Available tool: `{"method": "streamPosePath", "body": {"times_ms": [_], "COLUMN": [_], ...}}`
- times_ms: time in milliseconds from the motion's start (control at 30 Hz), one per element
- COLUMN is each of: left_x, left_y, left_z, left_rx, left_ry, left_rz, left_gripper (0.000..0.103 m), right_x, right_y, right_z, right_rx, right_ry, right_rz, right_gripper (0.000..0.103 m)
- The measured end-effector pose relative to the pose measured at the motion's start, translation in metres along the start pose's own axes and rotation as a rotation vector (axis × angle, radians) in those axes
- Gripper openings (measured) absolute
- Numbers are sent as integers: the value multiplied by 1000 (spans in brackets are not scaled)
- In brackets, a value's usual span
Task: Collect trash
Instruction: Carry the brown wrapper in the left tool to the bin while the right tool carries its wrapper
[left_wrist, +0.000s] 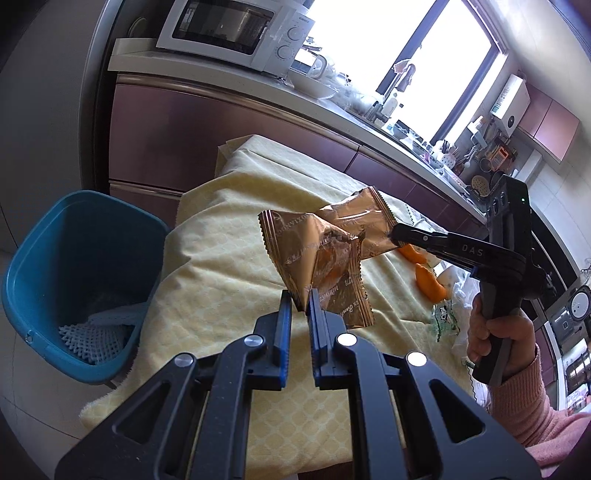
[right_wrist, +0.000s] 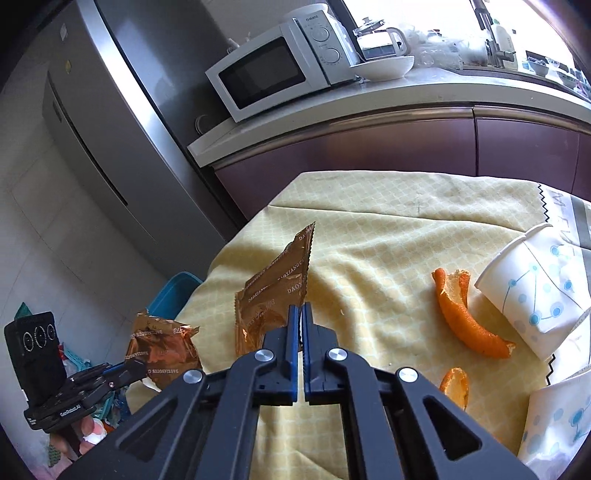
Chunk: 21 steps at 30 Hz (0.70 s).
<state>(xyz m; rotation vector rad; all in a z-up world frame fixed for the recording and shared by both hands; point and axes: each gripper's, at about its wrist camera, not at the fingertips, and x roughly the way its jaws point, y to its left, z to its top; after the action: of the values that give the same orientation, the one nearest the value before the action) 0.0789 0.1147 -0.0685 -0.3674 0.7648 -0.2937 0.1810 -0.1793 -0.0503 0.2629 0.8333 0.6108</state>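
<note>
You have a gold-brown snack wrapper in each hand-held gripper, both lifted off the table (right_wrist: 388, 236) with its yellow cloth. Your left hand-held gripper (left_wrist: 300, 301) is closed narrow on the bottom corner of the crumpled snack wrapper (left_wrist: 317, 258), which hangs above the near left part of the cloth. Your right hand-held gripper (right_wrist: 300, 314) has its pads pressed together on the edge of the second snack wrapper (right_wrist: 275, 291), which stands up from the tips over the left end of the table.

The blue bin (left_wrist: 79, 280) sits on the floor just off the table's left end. Inside it you can see only some white foam netting (left_wrist: 99, 328), so by my reading very little has gone in so far, and neither wrapper has been dropped yet.

Still on the table, over on the right: a long curl of orange peel (right_wrist: 467, 314), a smaller piece of orange peel (right_wrist: 456, 384) nearer to you, and two paper cups lying on their sides, the far paper cup (right_wrist: 535, 291) and the near paper cup (right_wrist: 557, 417) at the right edge.

I would judge the job to be early to midway: two pieces are in hand awaiting the bin, and at least four more remain to be picked up.
</note>
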Motion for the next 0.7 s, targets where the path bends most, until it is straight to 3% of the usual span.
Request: {"method": "streamPosePath", "body": {"times_ms": [367, 700], "left_x": [-29, -52], "left_y": [15, 31], "left_z": [-3, -2], "left_rx": [-20, -25], "left_ry": [-39, -77], "left_rz": [48, 98], "left_gripper": [9, 9], "right_x": [-22, -19], "right_y": [25, 43], "right_z": [5, 9], "right_rx": [3, 6], "right_ry": [-78, -85], "right_rz": [132, 216], "right_gripper": [1, 1]}}
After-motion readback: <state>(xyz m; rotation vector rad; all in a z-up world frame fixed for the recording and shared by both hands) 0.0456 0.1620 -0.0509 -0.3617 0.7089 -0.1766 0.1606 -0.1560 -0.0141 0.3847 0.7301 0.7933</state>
